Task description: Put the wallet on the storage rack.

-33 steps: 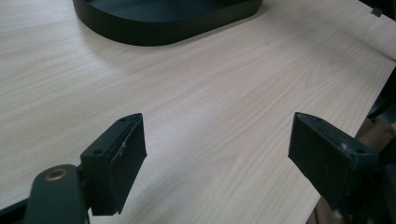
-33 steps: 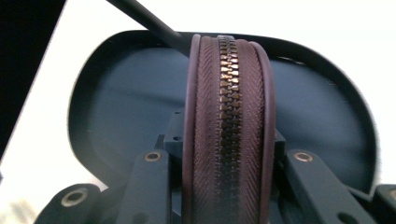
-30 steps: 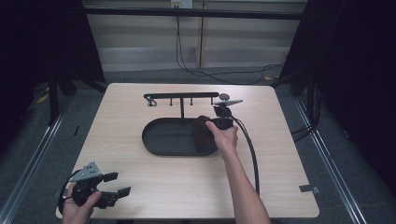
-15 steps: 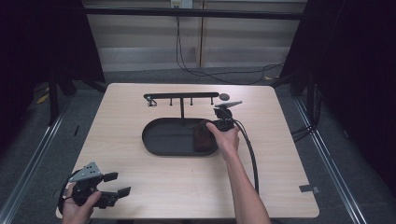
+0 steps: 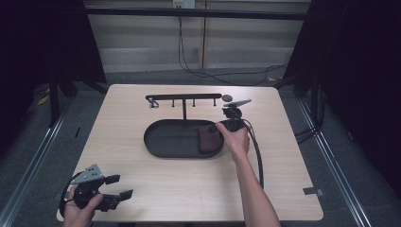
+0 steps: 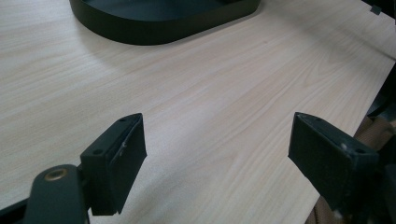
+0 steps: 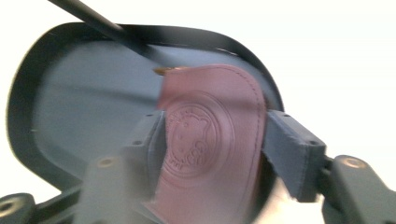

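Pale wood grain covers the desk (image 5: pixel 156 189), lit brightly against a dark room with cables trailing on the floor behind. At its middle sits a black oval tray (image 5: pixel 165 146) with a thin post rising from it to a hook bar (image 5: pixel 182 97).

At the tray's right end lies a brown leather pouch (image 5: pixel 206 140), flat, with a stitched edge and a round embossed stamp that the right gripper view makes plain (image 7: pixel 205 140). The right tongs (image 5: pixel 221 126) stand astride it; their jaws have just been closing, and in the right gripper view (image 7: pixel 212 154) a pad sits close at each long edge of the pouch. Motion blur hides whether the pads already press on the leather. The left tongs (image 5: pixel 122 186) rest low at the desk's near left corner, jaws wide apart with nothing between them (image 6: pixel 215 154), well apart from the tray.

The pouch looks light and soft: thin leather that would likely bend or fold if pinched hard across its width, and sag if lifted from one end. Its surface seems matte enough not to slip. Best hold, I judge, is across the two stitched long edges near the middle, where the seams give some stiffness, with a moderate squeeze. The tray wall crowds the right side.
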Tool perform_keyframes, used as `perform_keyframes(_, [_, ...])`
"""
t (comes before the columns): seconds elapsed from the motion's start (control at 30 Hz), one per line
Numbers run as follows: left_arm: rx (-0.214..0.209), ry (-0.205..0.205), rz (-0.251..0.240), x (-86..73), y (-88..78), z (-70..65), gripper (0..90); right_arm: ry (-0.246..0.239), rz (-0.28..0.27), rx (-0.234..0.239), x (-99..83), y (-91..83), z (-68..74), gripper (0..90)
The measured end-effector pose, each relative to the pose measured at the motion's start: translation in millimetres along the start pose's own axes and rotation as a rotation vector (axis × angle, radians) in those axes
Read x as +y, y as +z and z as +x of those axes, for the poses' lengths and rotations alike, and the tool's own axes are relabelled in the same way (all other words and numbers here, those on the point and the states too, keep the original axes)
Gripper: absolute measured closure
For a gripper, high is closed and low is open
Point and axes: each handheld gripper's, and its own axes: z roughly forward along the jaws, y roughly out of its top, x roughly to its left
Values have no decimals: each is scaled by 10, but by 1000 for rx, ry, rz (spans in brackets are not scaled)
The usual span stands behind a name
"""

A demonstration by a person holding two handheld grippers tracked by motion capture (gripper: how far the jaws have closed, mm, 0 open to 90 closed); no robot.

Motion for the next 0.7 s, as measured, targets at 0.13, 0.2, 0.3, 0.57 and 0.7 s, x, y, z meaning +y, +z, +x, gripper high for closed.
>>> perform_keyframes(0.13, [-1, 1, 6, 3, 5, 1, 188, 0, -1, 28, -6, -20, 0, 617])
perform_keyframes(0.2, [-2, 1, 4, 2, 3, -4, 188, -1, -13, 39, -2, -39, 12, 613])
perform_keyframes(0.3, [-3, 0, 5, 1, 4, 4, 188, -12, -12, 32, 0, -80, 8, 607])
perform_keyframes(0.57, [1, -9, 4, 4, 5, 7, 186, -64, -44, 34, -66, -266, 2, 415])
perform_keyframes(0.7, [4, -18, -4, 0, -5, 16, 187, -80, -71, 39, -94, -339, 6, 369])
